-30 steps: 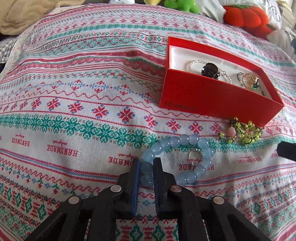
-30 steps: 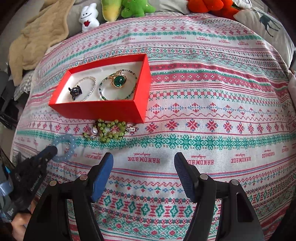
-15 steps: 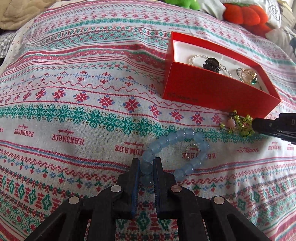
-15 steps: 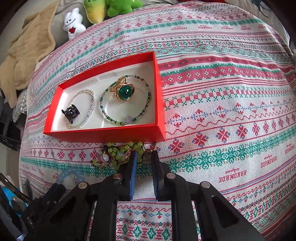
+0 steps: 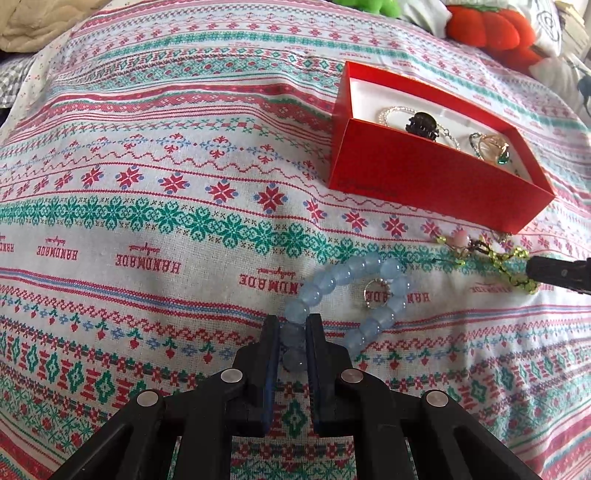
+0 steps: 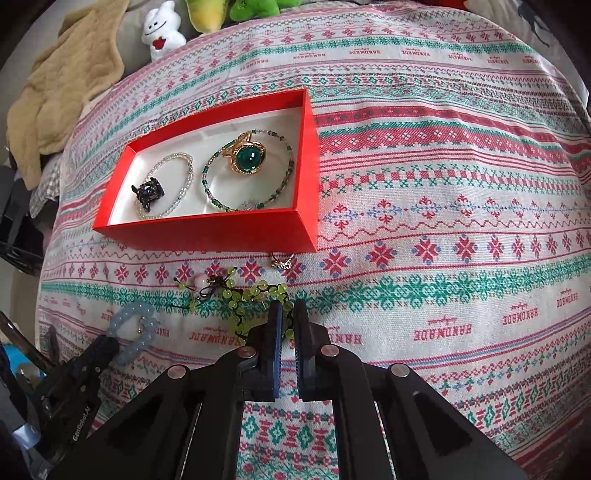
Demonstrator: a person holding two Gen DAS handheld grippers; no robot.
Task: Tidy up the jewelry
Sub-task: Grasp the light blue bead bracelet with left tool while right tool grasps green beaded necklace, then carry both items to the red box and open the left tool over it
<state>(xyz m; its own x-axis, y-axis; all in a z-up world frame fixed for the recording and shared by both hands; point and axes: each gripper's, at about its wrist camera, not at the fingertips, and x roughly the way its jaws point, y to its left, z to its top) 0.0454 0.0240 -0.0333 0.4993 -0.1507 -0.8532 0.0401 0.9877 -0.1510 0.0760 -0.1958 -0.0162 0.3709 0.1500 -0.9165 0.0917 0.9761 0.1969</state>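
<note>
The pale blue bead bracelet [image 5: 354,295] lay on the patterned cloth [image 5: 184,184], in front of the red box [image 5: 424,173] and well apart from it. One end of its loop was pinched between the pads of the left gripper [image 5: 293,332], whose jaws were pressed on the beads. Inside the loop a small silver ring [image 5: 375,293] rested on the cloth.

Just beside the bracelet, nearer to the box, the green bead bracelet [image 6: 251,295] was spread on the cloth, with one pink bead [image 6: 201,281] at its end. The jaws of the right gripper [image 6: 288,310] had just been closing, and in the right wrist view they were pressed together on the near strand of this bracelet; green beads were seen between the pads and at both sides of them. A small gold ring [image 6: 282,262] lay close to the front wall of the box; whether it touched the wall cannot be told.

In the box, on the white lining, a clear bead bracelet [image 6: 166,188] with a dark ornament [image 6: 147,192] upon it was kept at the left, and a thin green bracelet [image 6: 251,173] with a gold ring bearing a green stone [image 6: 247,158] at the right.

At the far edge, a beige blanket [image 6: 66,81], a white plush toy [image 6: 162,31] and green plush toys [image 6: 255,7] were seen.
</note>
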